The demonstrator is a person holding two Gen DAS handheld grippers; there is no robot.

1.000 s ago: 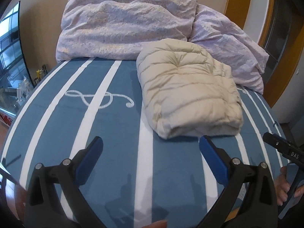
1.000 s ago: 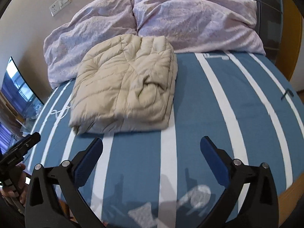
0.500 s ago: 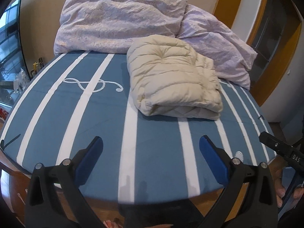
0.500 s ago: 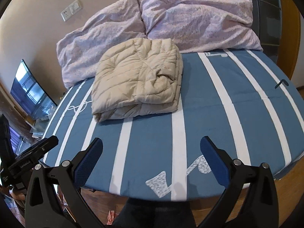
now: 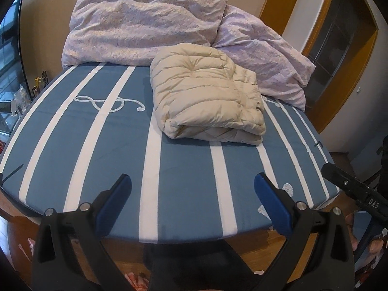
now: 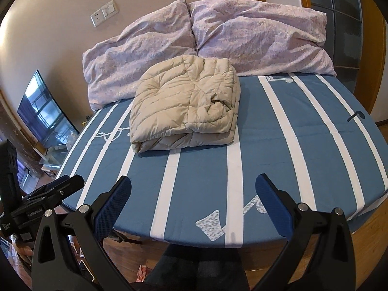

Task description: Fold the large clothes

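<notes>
the beige puffer jacket [image 5: 206, 97] lies folded compactly on the bed [image 5: 181, 174], looking finished; left tongs [image 5: 192, 194] and right tongs [image 6: 194, 194] gape empty.

On my right gripper [image 5: 361, 191], seen at the edge of the left wrist view, white letters read "DAS" on its black body. In the right wrist view my left gripper [image 6: 46, 201] carries small white print on its side, too blurred for me to read. The bed sheet [image 5: 184, 169] bears printed signs: a white treble clef [image 5: 109, 101] and, near the foot, music notes [image 6: 232, 215].
</notes>
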